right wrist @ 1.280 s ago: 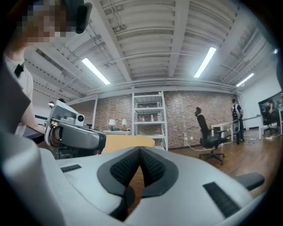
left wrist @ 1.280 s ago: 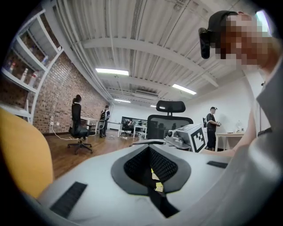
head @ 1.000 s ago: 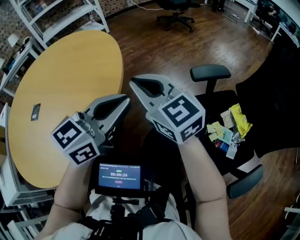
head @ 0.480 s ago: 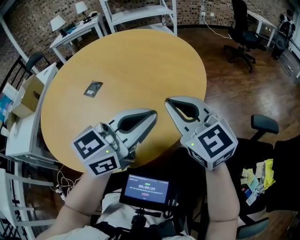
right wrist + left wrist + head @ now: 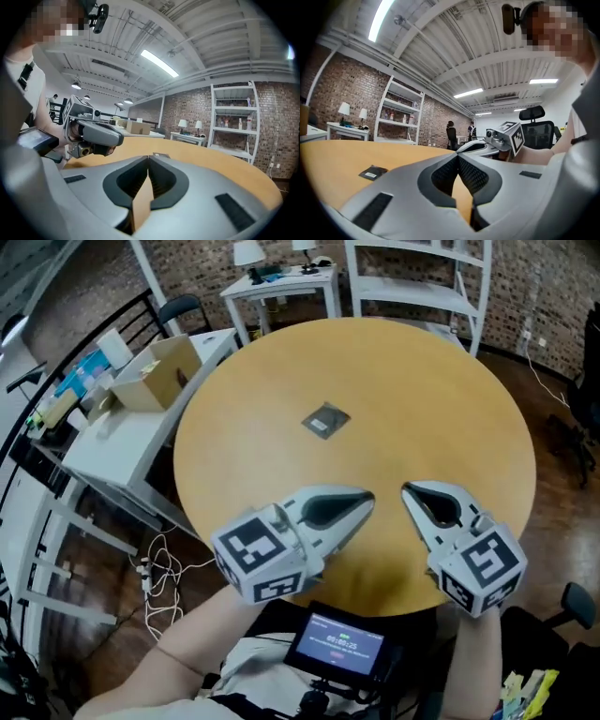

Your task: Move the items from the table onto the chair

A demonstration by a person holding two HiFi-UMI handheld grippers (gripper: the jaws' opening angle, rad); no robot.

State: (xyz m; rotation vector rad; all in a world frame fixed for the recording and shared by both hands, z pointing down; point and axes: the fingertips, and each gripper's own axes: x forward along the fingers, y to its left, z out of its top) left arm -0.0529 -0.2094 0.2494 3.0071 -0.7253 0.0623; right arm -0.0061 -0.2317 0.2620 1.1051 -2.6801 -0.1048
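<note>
One small dark packet [image 5: 325, 420] lies flat near the middle of the round wooden table [image 5: 234, 456]; the left gripper view shows the same packet [image 5: 372, 173] to the left. My left gripper [image 5: 368, 501] hovers over the table's near edge, shut and empty. My right gripper [image 5: 408, 491] hangs beside it, pointing the same way. Its jaws have just been easing apart slightly, but the tips still meet with nothing between them. Each gripper view shows its own tips closed: left gripper [image 5: 458, 157], right gripper [image 5: 148, 157]. Several bright packets [image 5: 525, 692] lie on the black chair at the bottom right.
A white side table carries a cardboard box [image 5: 155, 371] at the left. A white desk with lamps [image 5: 281, 282] and a white shelf unit [image 5: 422, 277] stand behind the round table. Cables [image 5: 159, 559] trail on the floor. A small screen [image 5: 339, 645] sits at my chest.
The view has swung from the chair to the round table. Both grippers moved with it and now hang over the table's near edge. The chair with its packets slid to the bottom right corner.
</note>
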